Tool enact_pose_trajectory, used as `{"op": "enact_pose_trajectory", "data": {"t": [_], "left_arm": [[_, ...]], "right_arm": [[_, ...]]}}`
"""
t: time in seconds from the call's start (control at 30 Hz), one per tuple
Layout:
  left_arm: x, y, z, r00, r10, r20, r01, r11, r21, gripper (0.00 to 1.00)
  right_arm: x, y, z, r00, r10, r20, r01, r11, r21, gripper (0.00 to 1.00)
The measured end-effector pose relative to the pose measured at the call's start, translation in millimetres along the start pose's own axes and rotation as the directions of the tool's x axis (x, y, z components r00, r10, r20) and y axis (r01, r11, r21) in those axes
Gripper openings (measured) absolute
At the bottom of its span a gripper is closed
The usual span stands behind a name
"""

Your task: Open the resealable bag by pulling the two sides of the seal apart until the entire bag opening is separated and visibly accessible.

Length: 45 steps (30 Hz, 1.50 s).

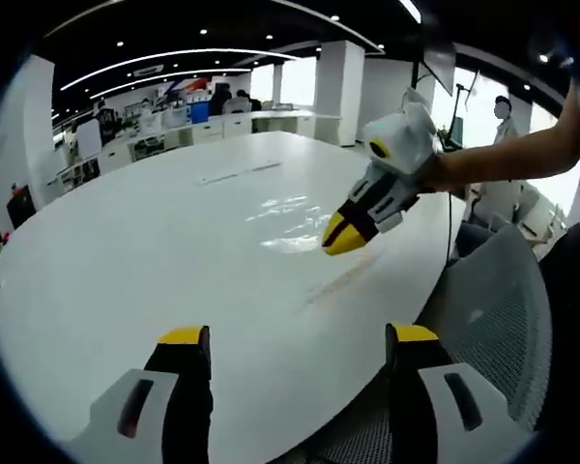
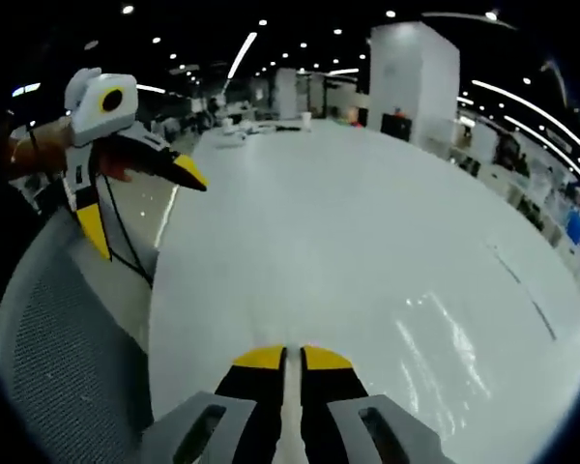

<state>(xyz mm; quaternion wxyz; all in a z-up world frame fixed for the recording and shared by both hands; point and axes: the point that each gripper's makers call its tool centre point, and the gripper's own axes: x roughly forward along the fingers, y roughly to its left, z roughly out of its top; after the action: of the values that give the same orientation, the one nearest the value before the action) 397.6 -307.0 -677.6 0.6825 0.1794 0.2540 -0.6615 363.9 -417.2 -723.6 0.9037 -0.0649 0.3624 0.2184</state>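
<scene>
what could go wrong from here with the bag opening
The bag is clear and glossy on a white table, so its seal edge is easy to misjudge. The right gripper is shut, so closing on the seal needs it opened. The left gripper is open, well short of the bag.

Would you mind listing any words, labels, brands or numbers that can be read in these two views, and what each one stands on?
No text can be read in either view.
The white table bears no print.
The clear bag lying on it shows no legible label.
The two hand-held grippers, left and right, carry yellow tips but no readable marking.
Colourful displays in the far office are too small and blurred to read.
</scene>
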Motion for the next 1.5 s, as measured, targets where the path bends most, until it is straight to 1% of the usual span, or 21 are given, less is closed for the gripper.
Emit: {"op": "enact_pose_trajectory", "data": {"t": [0.1,0.13,0.23,0.3,0.43,0.5,0.6,0.73,0.83,0.9,1.07,1.1,1.13,1.17,1.2,1.23,1.3,1.37,1.43,1.47,1.5], "left_arm": [[2.6,-5.9,-2.9,1.0,-0.025,-0.017,0.025,1.0,0.013,0.67],[3.7,-9.2,-3.4,0.999,-0.036,-0.021,0.036,0.999,0.019,0.65],[5.8,-19.5,-3.6,0.997,-0.072,-0.024,0.073,0.997,0.04,0.62],[8.3,-27.5,-6.0,0.994,-0.1,-0.042,0.102,0.993,0.063,0.62],[11.0,-36.0,-7.4,0.991,-0.12,-0.057,0.125,0.987,0.099,0.58],[13.3,-39.8,-7.8,0.99,-0.126,-0.068,0.133,0.984,0.118,0.57],[17.4,-38.0,-9.1,0.99,-0.111,-0.086,0.123,0.981,0.149,0.59],[20.8,-35.8,-5.6,0.99,-0.109,-0.087,0.123,0.977,0.174,0.57],[24.1,-33.6,-4.0,0.989,-0.107,-0.098,0.126,0.97,0.208,0.55],[25.0,-33.4,-2.9,0.989,-0.109,-0.099,0.13,0.963,0.235,0.52],[27.0,-41.4,0.4,0.986,-0.14,-0.094,0.161,0.949,0.27,0.38],[27.6,-46.2,-0.9,0.982,-0.156,-0.106,0.181,0.939,0.293,0.33],[27.6,-47.5,-4.4,0.978,-0.157,-0.135,0.194,0.92,0.34,0.28],[28.6,-48.4,-8.4,0.976,-0.14,-0.167,0.198,0.894,0.401,0.25],[29.7,-49.7,-10.3,0.974,-0.134,-0.183,0.201,0.88,0.43,0.24],[30.6,-51.7,-11.3,0.973,-0.134,-0.191,0.207,0.87,0.448,0.24],[32.8,-59.4,-11.0,0.969,-0.156,-0.19,0.227,0.862,0.453,0.22],[33.9,-64.8,-11.0,0.964,-0.174,-0.199,0.25,0.845,0.473,0.16],[34.7,-68.1,-11.6,0.96,-0.177,-0.218,0.266,0.822,0.504,0.1],[35.6,-69.4,-11.1,0.958,-0.175,-0.225,0.271,0.804,0.529,0.08],[36.0,-70.3,-10.9,0.957,-0.176,-0.23,0.277,0.792,0.544,0.07]], "right_arm": [[-2.7,9.9,1.1,1.0,0.026,-0.004,-0.026,1.0,-0.005,0.01],[-4.1,14.5,-0.3,0.999,0.04,-0.018,-0.04,0.999,0.008,0.01],[-8.0,23.5,1.6,0.998,0.059,-0.016,-0.058,0.998,0.014,0.01],[-11.1,32.4,4.7,0.997,0.077,-0.007,-0.077,0.997,0.029,0.01],[-14.0,47.9,7.1,0.993,0.118,-0.005,-0.118,0.993,0.017,0.01],[-14.9,59.4,6.7,0.989,0.151,-0.009,-0.151,0.989,0.004,0.01],[-15.0,71.5,6.0,0.983,0.185,-0.012,-0.185,0.983,0.013,0.01],[-16.1,83.8,5.0,0.976,0.215,-0.025,-0.215,0.977,-0.009,0.01],[-18.9,91.6,9.2,0.973,0.229,-0.005,-0.229,0.973,0.001,0.01],[-20.8,96.0,11.1,0.973,0.233,-0.001,-0.233,0.973,-0.003,0.01],[-25.2,105.1,16.0,0.969,0.248,0.012,-0.248,0.969,-0.005,0.01],[-25.7,106.4,17.6,0.968,0.249,0.021,-0.249,0.968,-0.004,0.01],[-25.9,107.4,18.7,0.967,0.252,0.026,-0.252,0.968,0.0,0.01],[-26.3,109.4,19.7,0.966,0.258,0.031,-0.258,0.966,0.002,0.01],[-26.3,110.2,19.9,0.965,0.259,0.032,-0.259,0.966,0.001,0.01],[-26.3,110.9,20.0,0.965,0.26,0.03,-0.26,0.966,0.0,0.01],[-26.1,112.2,20.0,0.965,0.262,0.028,-0.262,0.965,-0.003,0.01],[-25.8,112.6,20.3,0.965,0.261,0.028,-0.261,0.965,-0.002,0.01],[-25.5,113.2,21.0,0.966,0.258,0.03,-0.259,0.966,-0.002,0.01],[-25.2,114.0,21.3,0.965,0.259,0.03,-0.259,0.966,-0.003,0.01],[-25.3,114.9,21.7,0.965,0.26,0.03,-0.26,0.965,-0.005,0.01]]}}
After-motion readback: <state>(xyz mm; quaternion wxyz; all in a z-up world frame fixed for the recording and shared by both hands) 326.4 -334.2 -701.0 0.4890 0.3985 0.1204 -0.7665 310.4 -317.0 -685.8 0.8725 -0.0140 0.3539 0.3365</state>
